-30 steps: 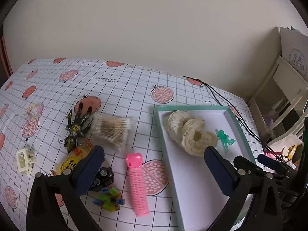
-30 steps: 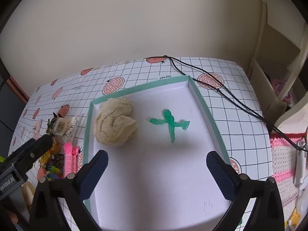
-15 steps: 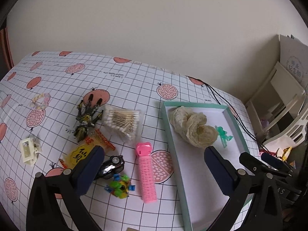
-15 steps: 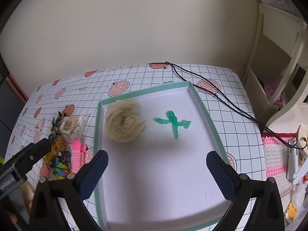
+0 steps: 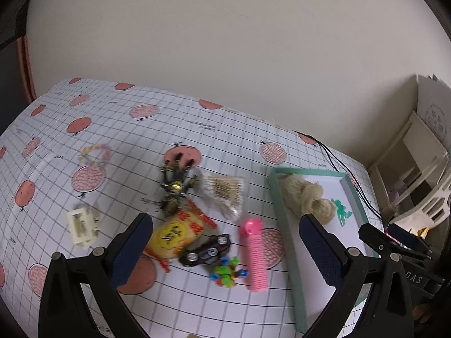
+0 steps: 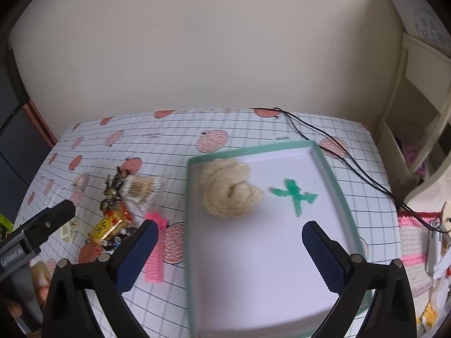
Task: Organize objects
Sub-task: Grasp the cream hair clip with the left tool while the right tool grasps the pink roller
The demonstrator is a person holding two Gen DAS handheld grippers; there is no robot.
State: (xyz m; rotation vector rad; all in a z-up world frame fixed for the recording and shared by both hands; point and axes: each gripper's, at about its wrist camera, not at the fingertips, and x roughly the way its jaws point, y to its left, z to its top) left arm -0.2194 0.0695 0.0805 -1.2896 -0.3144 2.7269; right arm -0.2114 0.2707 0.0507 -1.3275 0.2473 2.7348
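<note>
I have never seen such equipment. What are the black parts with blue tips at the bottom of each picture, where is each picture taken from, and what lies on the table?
There is no robot here. A person holds a hand tool with a two-finger claw in each hand, and a wide-angle camera on each tool looks forward along its fingers.

One picture comes from the left claw, the other from the right claw. Both are open and hold nothing.

The table has a grid cloth. The left view shows loose things: a pink hair roller, a toy car, a yellow snack packet, a pack of cotton swabs.

The right view looks over a green-rimmed tray, which holds a bundle of pale string and a small green figure.
</note>
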